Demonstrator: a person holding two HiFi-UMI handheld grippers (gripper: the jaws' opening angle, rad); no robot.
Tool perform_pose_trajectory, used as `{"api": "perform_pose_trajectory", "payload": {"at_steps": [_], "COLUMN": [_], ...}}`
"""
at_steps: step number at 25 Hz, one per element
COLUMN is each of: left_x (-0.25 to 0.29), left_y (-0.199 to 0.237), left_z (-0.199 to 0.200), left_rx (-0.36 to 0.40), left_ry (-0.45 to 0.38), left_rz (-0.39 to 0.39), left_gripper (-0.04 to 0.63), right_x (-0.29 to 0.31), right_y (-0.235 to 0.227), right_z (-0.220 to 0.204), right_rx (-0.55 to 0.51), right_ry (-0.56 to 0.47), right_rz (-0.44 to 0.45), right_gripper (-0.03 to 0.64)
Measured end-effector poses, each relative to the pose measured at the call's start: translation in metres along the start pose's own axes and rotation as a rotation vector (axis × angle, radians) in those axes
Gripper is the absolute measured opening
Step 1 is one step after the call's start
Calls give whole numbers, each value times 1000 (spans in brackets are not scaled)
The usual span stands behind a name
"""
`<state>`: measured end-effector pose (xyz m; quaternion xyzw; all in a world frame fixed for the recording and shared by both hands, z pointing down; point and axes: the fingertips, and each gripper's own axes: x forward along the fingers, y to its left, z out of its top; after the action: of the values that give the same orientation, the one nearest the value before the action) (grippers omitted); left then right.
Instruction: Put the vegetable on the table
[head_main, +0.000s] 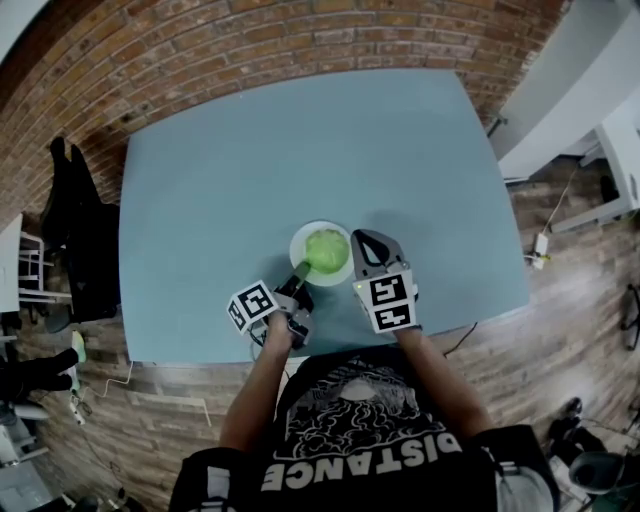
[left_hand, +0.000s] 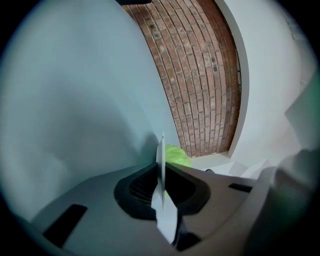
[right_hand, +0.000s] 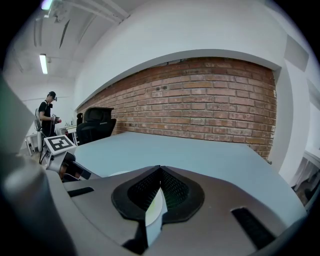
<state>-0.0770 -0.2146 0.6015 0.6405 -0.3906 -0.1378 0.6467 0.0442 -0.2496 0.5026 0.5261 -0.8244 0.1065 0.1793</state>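
Note:
A pale green leafy vegetable (head_main: 326, 248) lies on a small white plate (head_main: 303, 238) near the front edge of the blue table (head_main: 300, 150). My left gripper (head_main: 303, 271) is shut on the plate's near-left rim. In the left gripper view the plate (left_hand: 161, 160) shows edge-on between the closed jaws (left_hand: 161, 170), with the vegetable (left_hand: 176, 155) just behind it. My right gripper (head_main: 360, 246) is shut on the plate's right rim. A white sliver of plate (right_hand: 155, 210) shows between its pads (right_hand: 160, 172).
A black office chair (head_main: 78, 235) stands off the table's left side, and white furniture (head_main: 620, 140) is at the right. A person (right_hand: 47, 112) stands far off beside another chair (right_hand: 97, 124). A brick wall (right_hand: 210, 110) lies beyond the table's far edge.

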Motion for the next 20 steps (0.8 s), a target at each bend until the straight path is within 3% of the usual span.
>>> {"api": "perform_pose_trajectory", "payload": {"at_steps": [13, 20], "left_x": [7, 6], "left_y": [13, 23], "left_z": [4, 10], "left_rx": [-46, -44], "left_ry": [-12, -28], "left_rz": [56, 142], "left_gripper": [21, 20], "right_x": [15, 19], "right_y": [2, 5], "right_z": [-5, -6], "right_rx": [5, 9], "right_ry": [17, 24], "right_rz": [49, 70], "right_gripper": [9, 9]}}
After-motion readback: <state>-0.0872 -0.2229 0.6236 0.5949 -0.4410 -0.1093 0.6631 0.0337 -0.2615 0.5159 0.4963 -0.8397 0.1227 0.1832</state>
